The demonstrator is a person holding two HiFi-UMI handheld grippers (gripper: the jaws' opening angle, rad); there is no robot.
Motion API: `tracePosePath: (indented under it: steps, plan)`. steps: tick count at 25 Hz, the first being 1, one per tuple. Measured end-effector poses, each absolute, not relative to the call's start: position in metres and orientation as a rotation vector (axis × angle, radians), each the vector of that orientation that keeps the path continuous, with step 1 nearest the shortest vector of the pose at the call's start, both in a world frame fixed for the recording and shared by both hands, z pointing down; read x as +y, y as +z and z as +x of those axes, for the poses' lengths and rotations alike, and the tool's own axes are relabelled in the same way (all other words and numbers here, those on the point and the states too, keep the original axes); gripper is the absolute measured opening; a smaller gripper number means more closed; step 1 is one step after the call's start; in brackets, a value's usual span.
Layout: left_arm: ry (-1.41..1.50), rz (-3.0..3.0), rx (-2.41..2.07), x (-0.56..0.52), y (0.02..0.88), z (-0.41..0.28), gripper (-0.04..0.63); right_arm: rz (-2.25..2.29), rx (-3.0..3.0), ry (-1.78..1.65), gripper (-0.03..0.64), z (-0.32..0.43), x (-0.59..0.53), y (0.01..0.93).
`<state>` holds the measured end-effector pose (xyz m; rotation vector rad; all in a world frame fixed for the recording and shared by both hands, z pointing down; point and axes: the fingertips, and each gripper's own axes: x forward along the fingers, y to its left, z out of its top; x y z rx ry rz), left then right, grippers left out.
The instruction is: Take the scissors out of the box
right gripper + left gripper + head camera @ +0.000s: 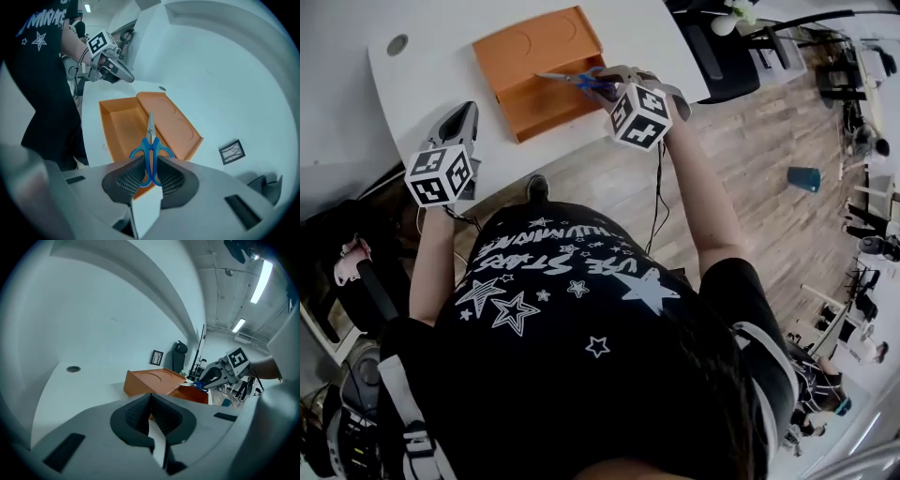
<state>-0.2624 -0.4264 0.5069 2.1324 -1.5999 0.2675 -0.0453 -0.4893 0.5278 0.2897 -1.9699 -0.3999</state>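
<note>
Above the white table (412,94) and orange box (539,84), the right gripper (150,174) pinches the blue scissors (151,145) by the handles; they could pivot and slip out. The left gripper (151,416) is closed and empty.

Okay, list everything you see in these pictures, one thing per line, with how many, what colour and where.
scissors: one, blue handles, held over the box
box: one, orange, open, on the table
table: one, white, under the box
round hole: one, grey, in the table left of the box
framed picture: one, dark frame, beyond the box
chair: one, black, beside the table
teal object: one, on the wooden floor
shirt: one, black with white stars, on the person
left tongs: grey, shut, empty, near the table edge
right tongs: grey, clamped on the scissors' handles
</note>
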Motion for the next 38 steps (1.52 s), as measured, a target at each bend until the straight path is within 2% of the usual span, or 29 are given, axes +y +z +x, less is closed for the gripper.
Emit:
tracePosePath:
  steps: [22, 38]
  plan:
    - [0.301, 2.214, -1.592, -0.311, 0.504, -0.154, 0.018, 0.557, -2.144, -0.327, 0.104, 0.045, -0.374, 0.519]
    - [0.319, 2.294, -1.574, -0.219, 0.488, -0.123, 0.018, 0.656, -2.201, -0.269, 0.104, 0.077, -0.278, 0.495]
